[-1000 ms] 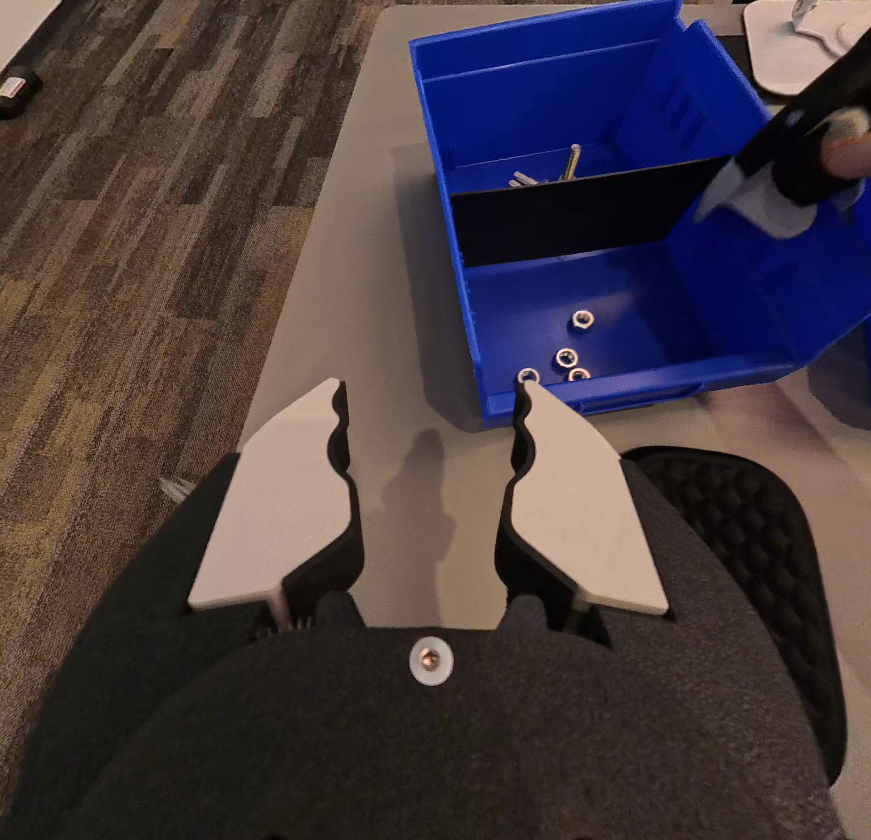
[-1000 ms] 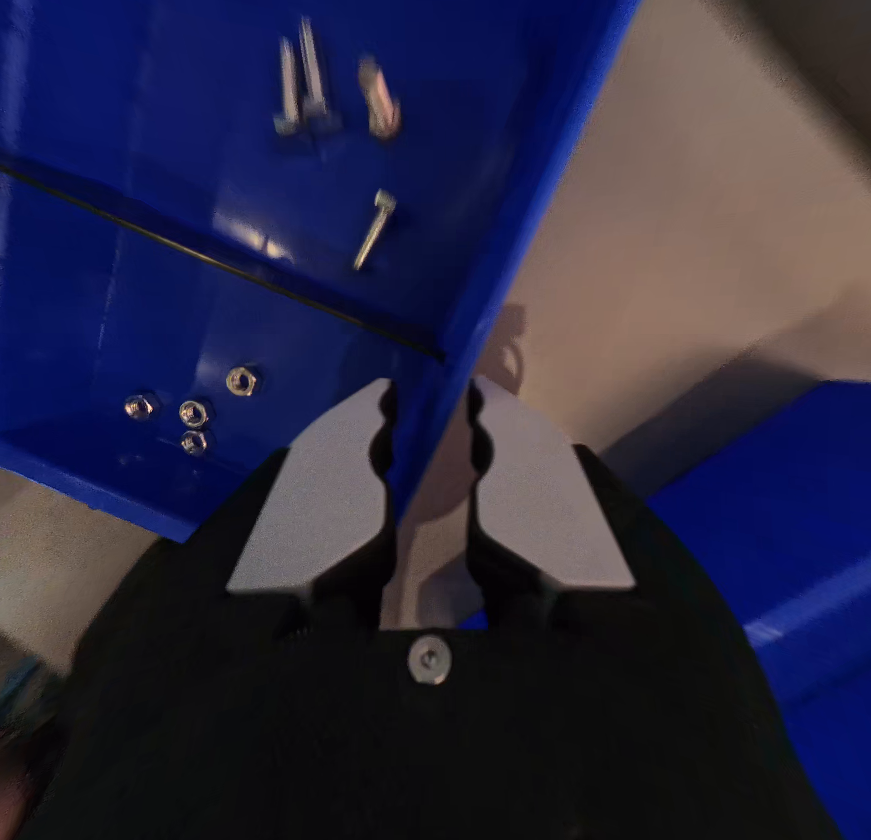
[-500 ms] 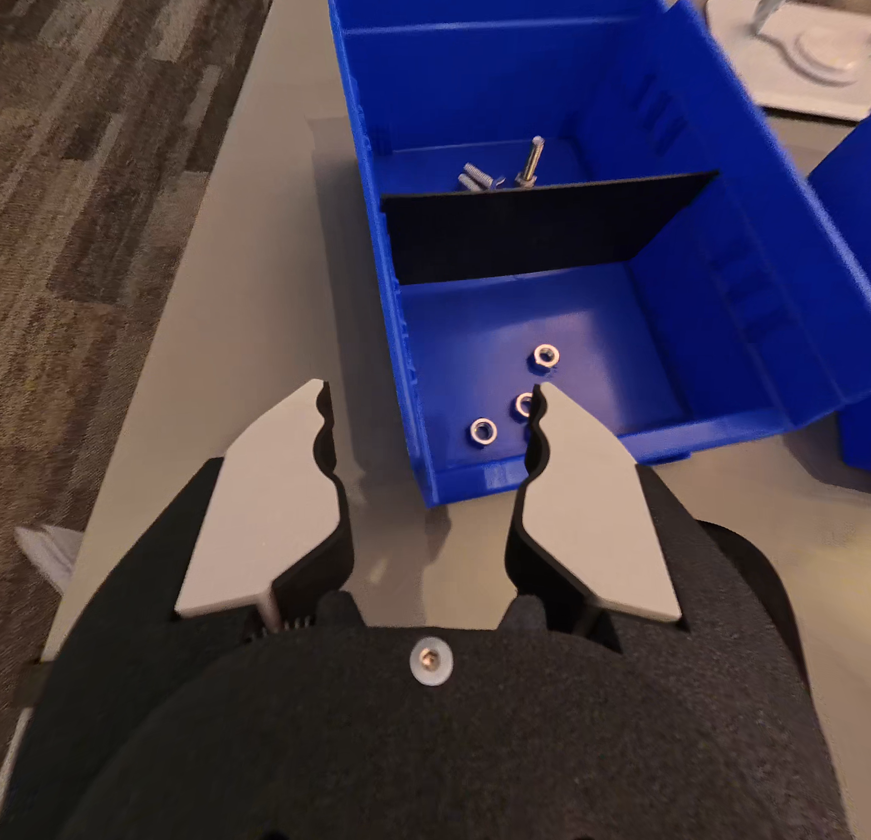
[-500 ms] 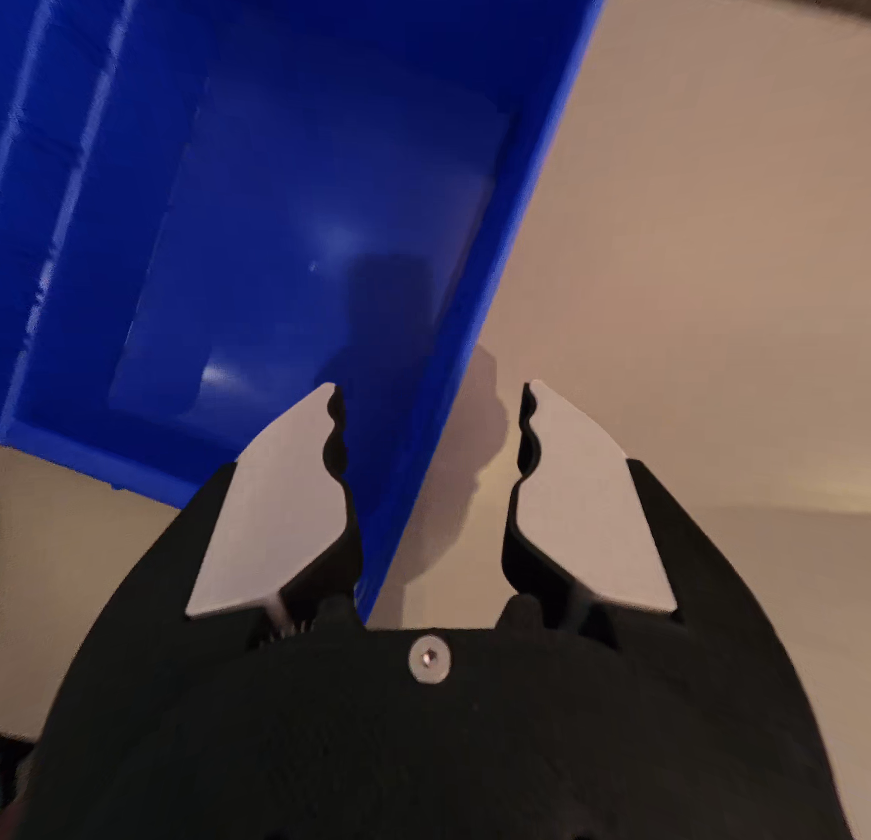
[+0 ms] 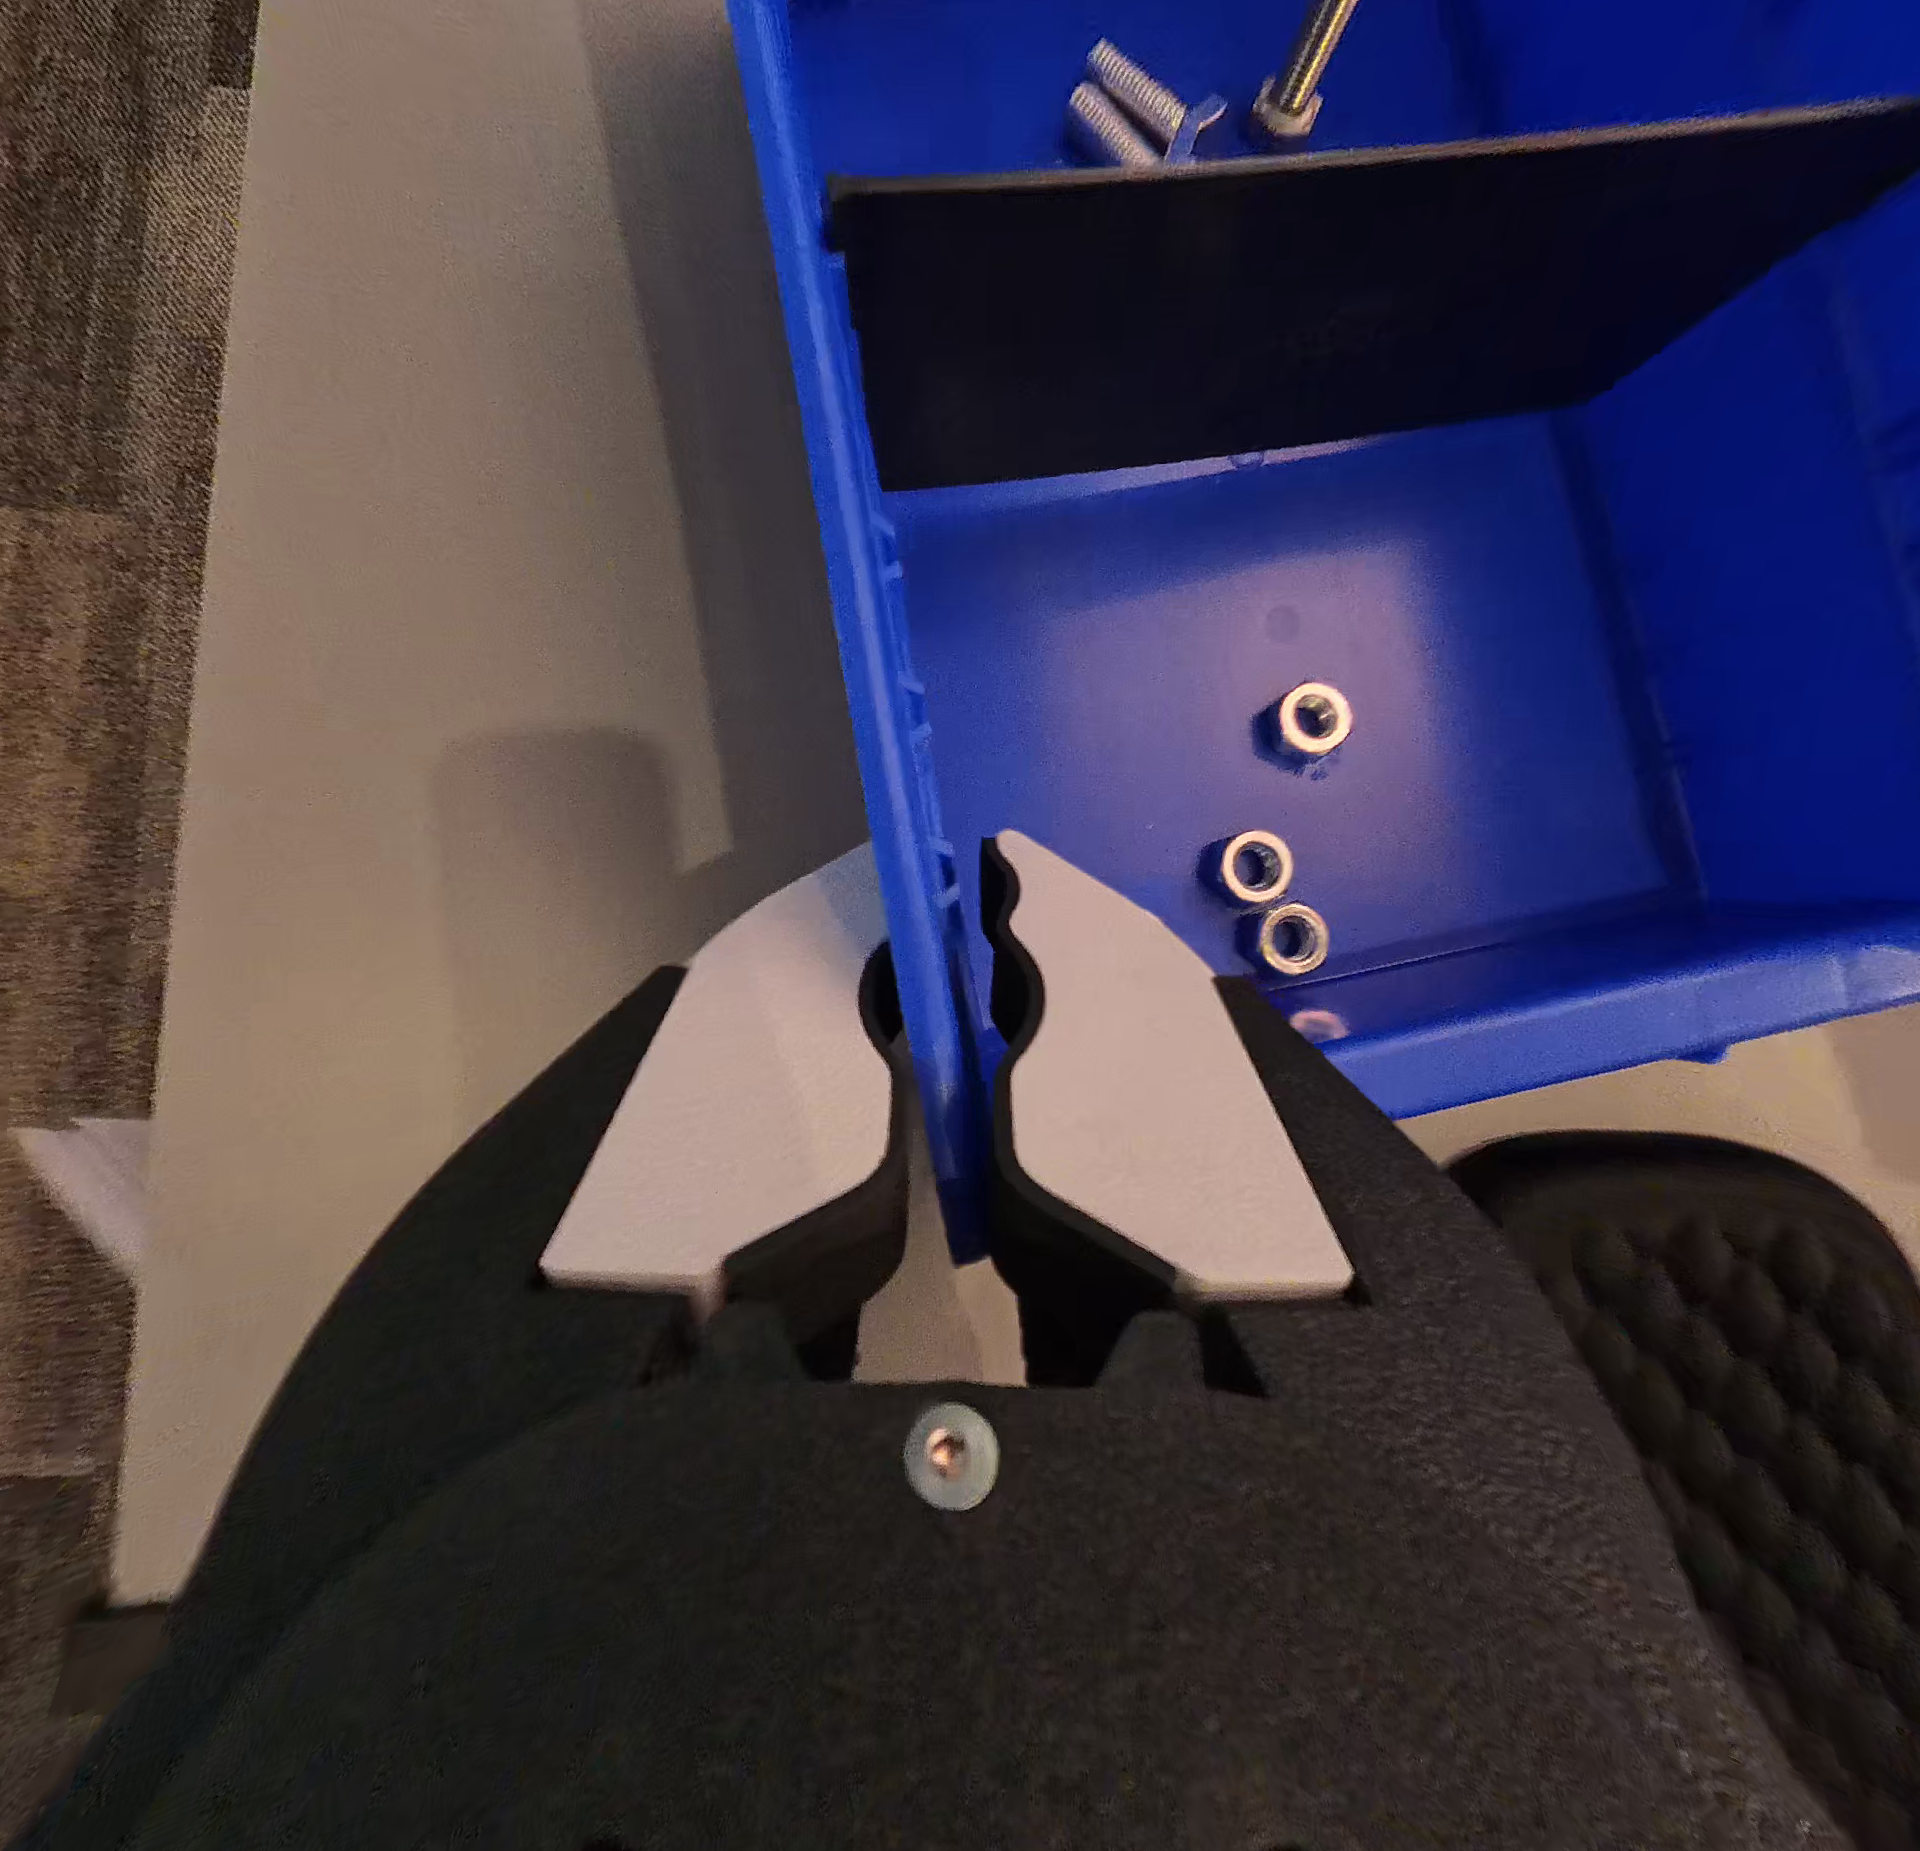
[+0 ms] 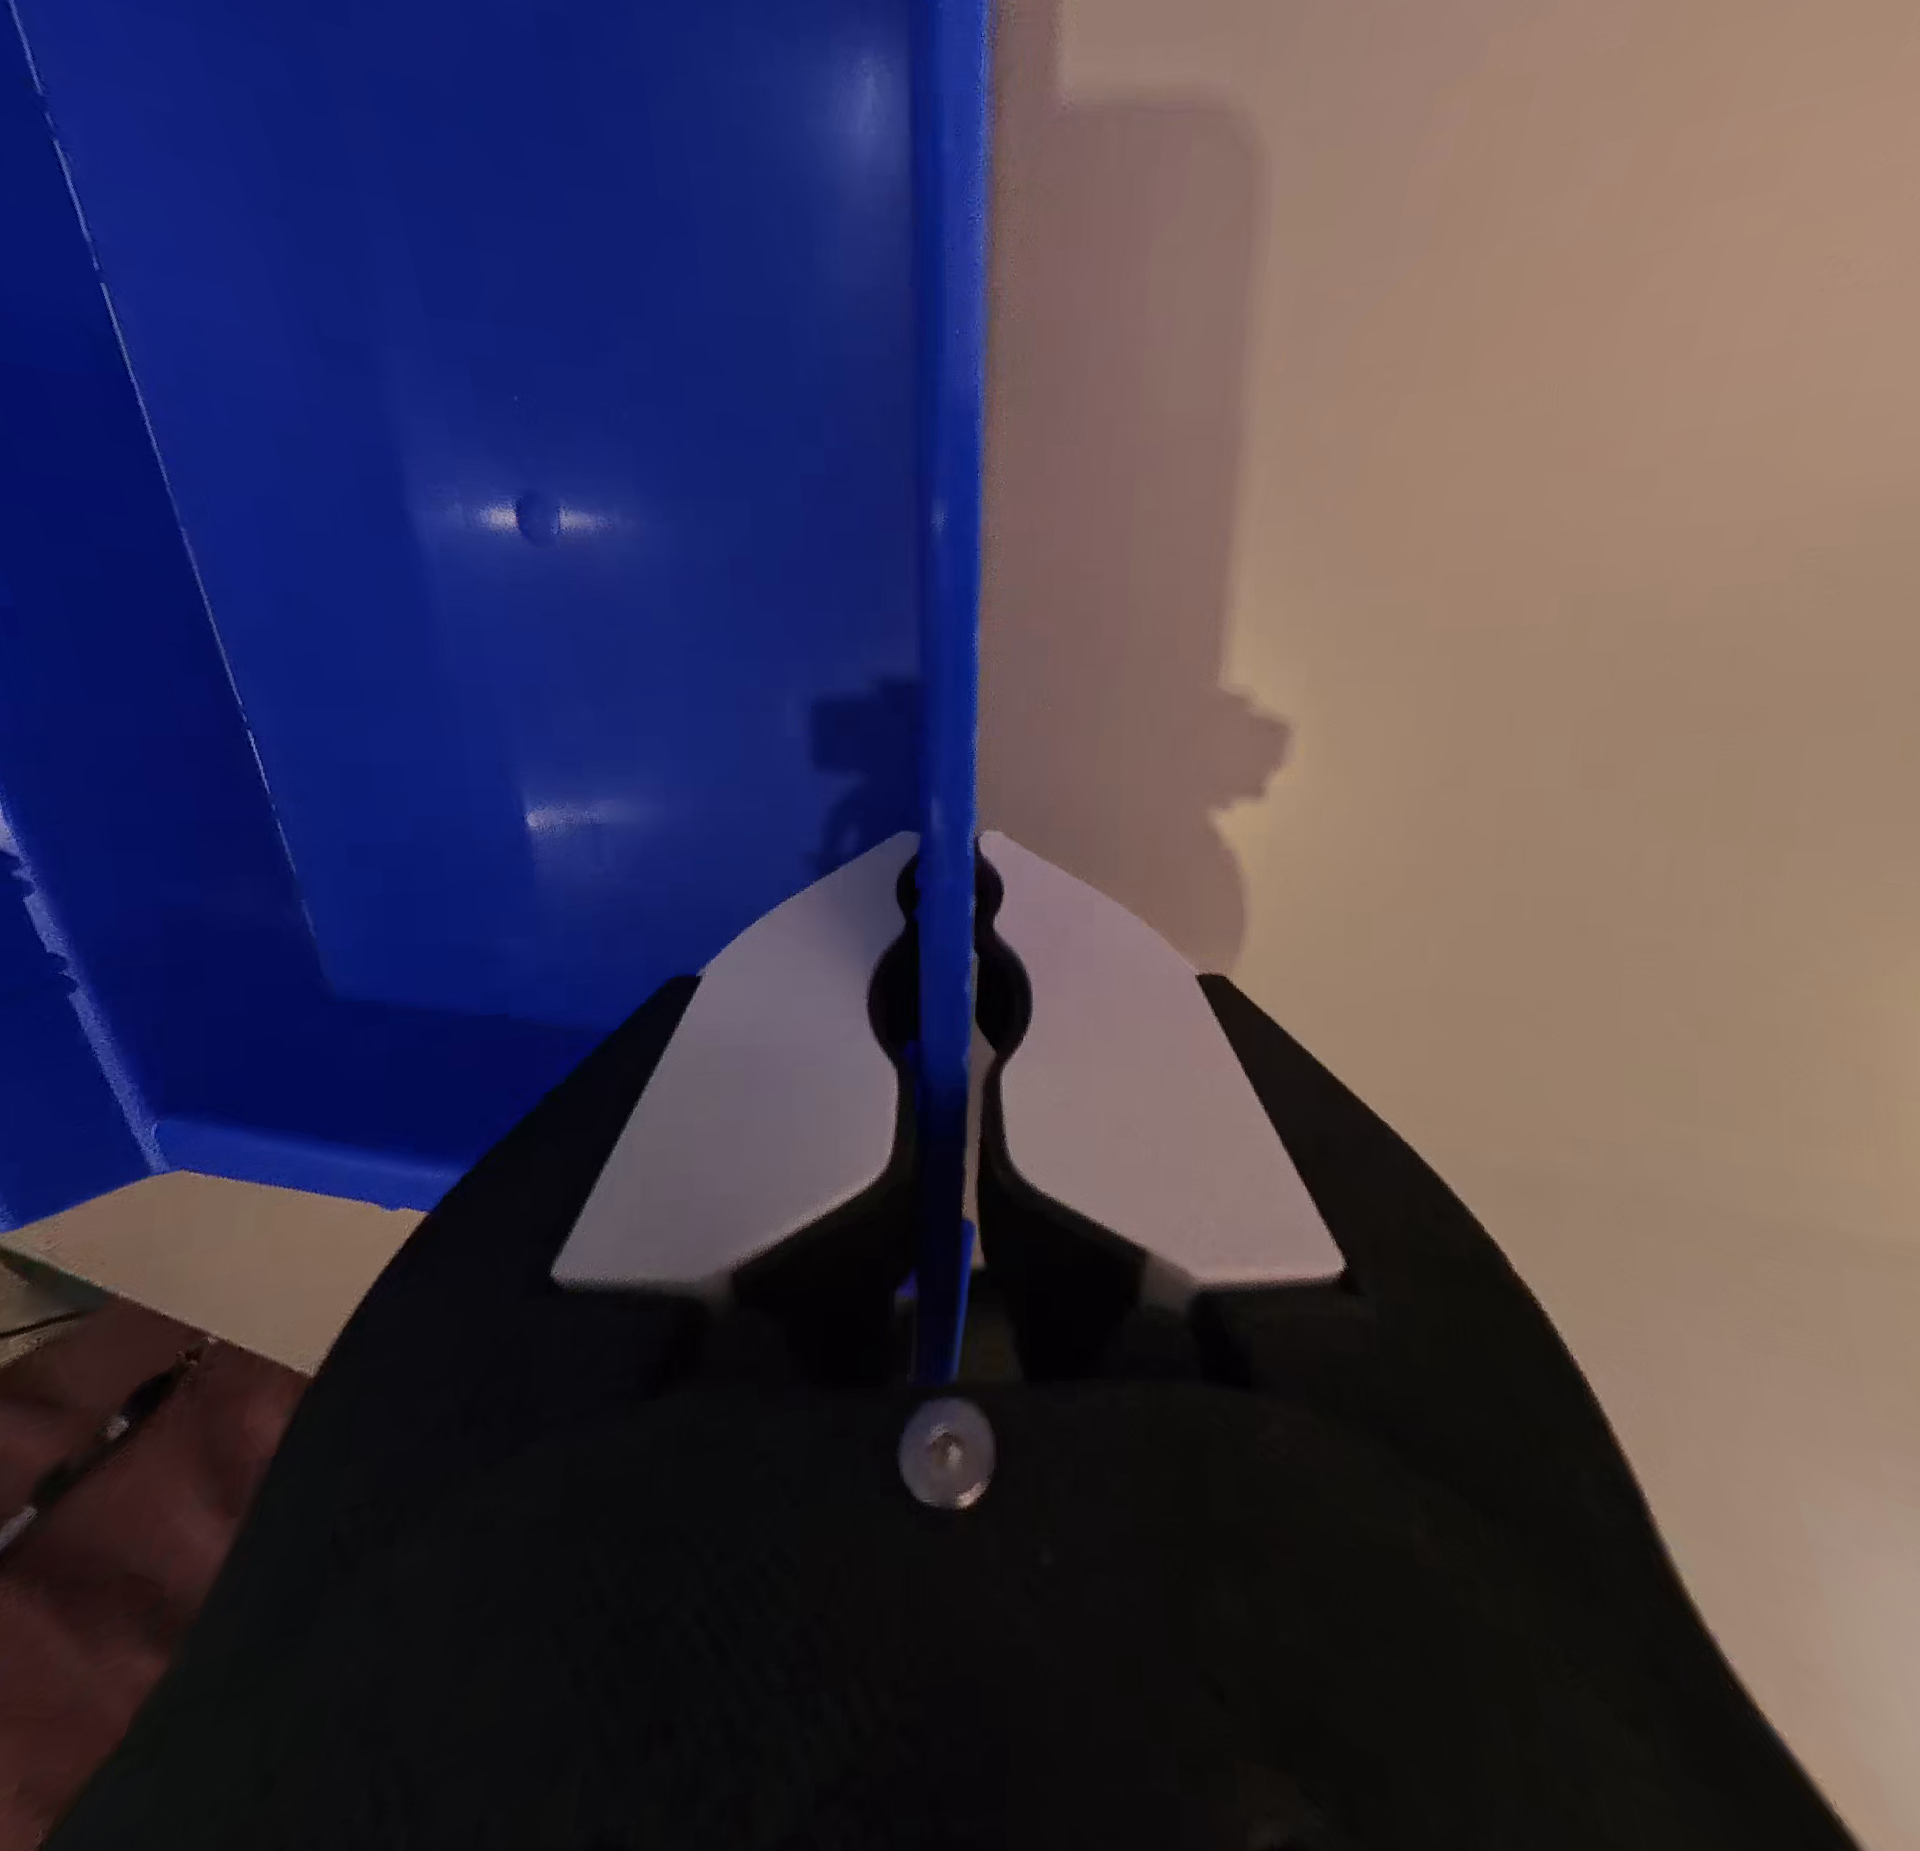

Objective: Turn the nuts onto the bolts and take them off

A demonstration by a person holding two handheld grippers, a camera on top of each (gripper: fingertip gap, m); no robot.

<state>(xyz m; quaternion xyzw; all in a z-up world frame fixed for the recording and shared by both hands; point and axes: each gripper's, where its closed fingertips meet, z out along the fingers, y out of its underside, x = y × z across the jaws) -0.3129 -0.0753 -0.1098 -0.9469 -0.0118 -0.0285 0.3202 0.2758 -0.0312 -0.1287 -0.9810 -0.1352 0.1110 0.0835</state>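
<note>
A blue bin (image 5: 1766,658) with a black divider (image 5: 1351,295) stands on the table. Three silver nuts lie in its near compartment: one (image 5: 1314,718) farther in and two (image 5: 1255,864) (image 5: 1291,937) near the front lip. Bolts (image 5: 1311,35) (image 5: 1127,113) lie in the far compartment, partly hidden by the divider. My left gripper (image 5: 940,856) straddles this bin's left wall, one finger outside and one inside, shut on it. My right gripper (image 6: 948,837) is shut on the right wall of a second blue bin (image 6: 468,451), which is empty.
Both bins sit on a beige table (image 5: 468,554) (image 6: 1507,658). Carpeted floor (image 5: 94,451) lies past the table's left edge. A black mesh chair back (image 5: 1714,1386) is at the near right of the divided bin. About 60 centimetres separates my left fingertips from my right.
My left gripper moved forward to the divided bin's left wall and closed on it. My right gripper left that bin, moved to the empty bin's right wall and closed on it.
</note>
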